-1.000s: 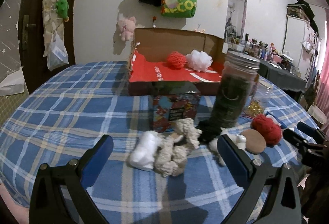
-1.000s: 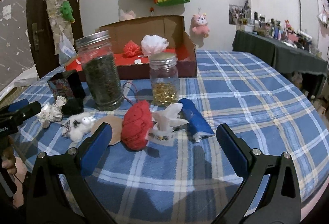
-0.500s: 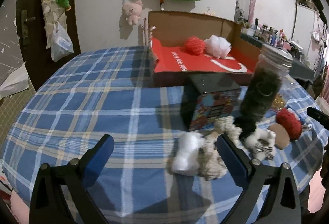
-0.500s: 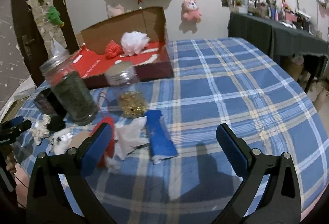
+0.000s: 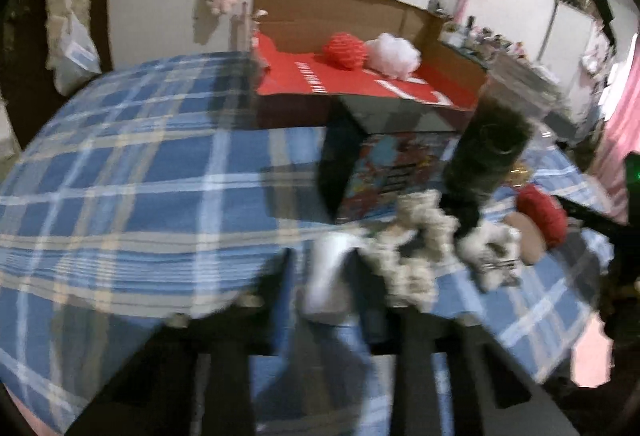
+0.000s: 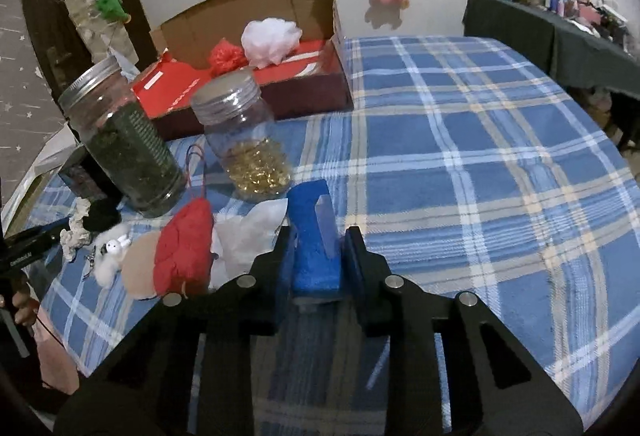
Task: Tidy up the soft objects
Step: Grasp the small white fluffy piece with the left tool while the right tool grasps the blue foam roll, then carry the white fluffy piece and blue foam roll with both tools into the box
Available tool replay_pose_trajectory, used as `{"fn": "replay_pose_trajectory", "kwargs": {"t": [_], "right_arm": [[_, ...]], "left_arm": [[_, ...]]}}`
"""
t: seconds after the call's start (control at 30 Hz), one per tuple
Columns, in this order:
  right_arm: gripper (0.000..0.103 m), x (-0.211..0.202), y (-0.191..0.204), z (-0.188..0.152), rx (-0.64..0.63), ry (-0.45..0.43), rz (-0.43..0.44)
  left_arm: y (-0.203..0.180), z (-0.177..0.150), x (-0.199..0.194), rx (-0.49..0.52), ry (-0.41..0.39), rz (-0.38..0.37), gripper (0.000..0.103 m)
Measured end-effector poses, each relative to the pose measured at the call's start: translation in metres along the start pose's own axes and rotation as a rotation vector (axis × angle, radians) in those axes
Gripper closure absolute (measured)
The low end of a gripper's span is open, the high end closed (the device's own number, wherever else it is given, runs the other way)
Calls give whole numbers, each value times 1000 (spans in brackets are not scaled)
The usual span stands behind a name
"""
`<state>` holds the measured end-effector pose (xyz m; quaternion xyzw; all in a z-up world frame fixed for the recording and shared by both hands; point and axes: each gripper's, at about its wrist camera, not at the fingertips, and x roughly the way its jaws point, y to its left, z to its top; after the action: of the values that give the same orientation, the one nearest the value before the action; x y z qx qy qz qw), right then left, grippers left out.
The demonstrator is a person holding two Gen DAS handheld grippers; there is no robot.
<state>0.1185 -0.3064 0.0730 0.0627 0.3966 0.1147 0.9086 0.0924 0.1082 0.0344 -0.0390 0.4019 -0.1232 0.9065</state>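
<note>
My right gripper [image 6: 316, 256] is shut on a blue sponge-like roll [image 6: 314, 236] lying on the plaid tablecloth. My left gripper [image 5: 324, 276] is shut on a white soft roll [image 5: 326, 276]; that view is blurred. Beside the roll lie a beige knotted rope toy [image 5: 420, 236], a small white plush [image 5: 494, 260] and a red knitted piece [image 5: 544, 212]. The red piece [image 6: 184, 248], a white cloth [image 6: 248, 236] and the small plush [image 6: 110, 256] also show in the right wrist view. An open cardboard box [image 6: 256, 84] at the back holds a red pompom [image 6: 226, 56] and a white pompom [image 6: 272, 40].
A jar of dark green stuff [image 6: 124, 140] and a jar of gold beads [image 6: 248, 144] stand in front of the box. A colourful tin box [image 5: 384, 164] stands by the rope toy. A round tan pad [image 6: 138, 272] lies by the red piece. The table's right side is bare cloth [image 6: 480, 156].
Both grippers were open and have closed: the right one moved right onto the blue roll, the left one moved onto the white roll.
</note>
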Motion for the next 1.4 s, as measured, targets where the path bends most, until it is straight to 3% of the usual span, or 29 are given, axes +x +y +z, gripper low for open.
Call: {"fn": "replay_pose_trajectory", "kwargs": {"t": [0.27, 0.83, 1.4], "right_arm": [[80, -22, 4, -1, 7, -57, 10], [80, -56, 37, 6, -58, -146, 101], [80, -53, 47, 3, -72, -136, 141]], "left_arm": [[-13, 1, -10, 30, -26, 40, 90], [-43, 12, -35, 84, -99, -25, 90], [-53, 15, -35, 96, -100, -52, 90]]}}
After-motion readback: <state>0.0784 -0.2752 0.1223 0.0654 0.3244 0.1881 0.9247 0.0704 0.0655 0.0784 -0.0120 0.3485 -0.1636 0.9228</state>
